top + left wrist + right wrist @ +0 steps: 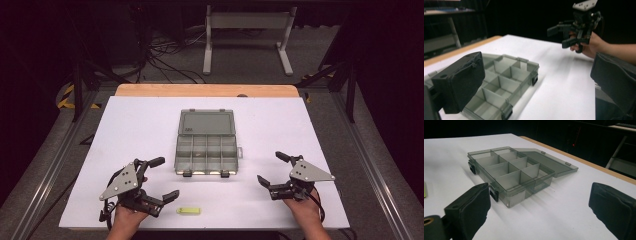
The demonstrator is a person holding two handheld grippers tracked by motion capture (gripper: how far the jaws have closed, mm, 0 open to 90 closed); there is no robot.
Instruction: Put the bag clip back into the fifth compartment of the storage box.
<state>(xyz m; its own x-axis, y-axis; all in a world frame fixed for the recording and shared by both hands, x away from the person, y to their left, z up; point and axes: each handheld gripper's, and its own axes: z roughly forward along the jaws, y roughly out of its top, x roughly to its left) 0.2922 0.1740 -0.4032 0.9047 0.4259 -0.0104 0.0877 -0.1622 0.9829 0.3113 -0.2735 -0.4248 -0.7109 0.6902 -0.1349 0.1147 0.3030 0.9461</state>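
Observation:
A smoky clear plastic organiser box (207,154) lies open in the middle of the white table, its lid (207,122) laid flat behind it. Its several compartments (509,168) look empty. The same box (501,82) sits close before the left gripper's jaws. My left gripper (162,178) stands open at the front left, nothing between its jaws. My right gripper (273,169) stands open at the front right, also holding nothing; it appears as the far gripper (560,36) in the left gripper view. A small yellow-green piece (188,211) lies near the front edge, just right of the left gripper.
The white table top (125,130) has a wooden strip (205,90) along its far edge. Beyond it stand a white metal frame (247,37) and loose cables (165,55) on the floor. Dark rails run along both sides of the table.

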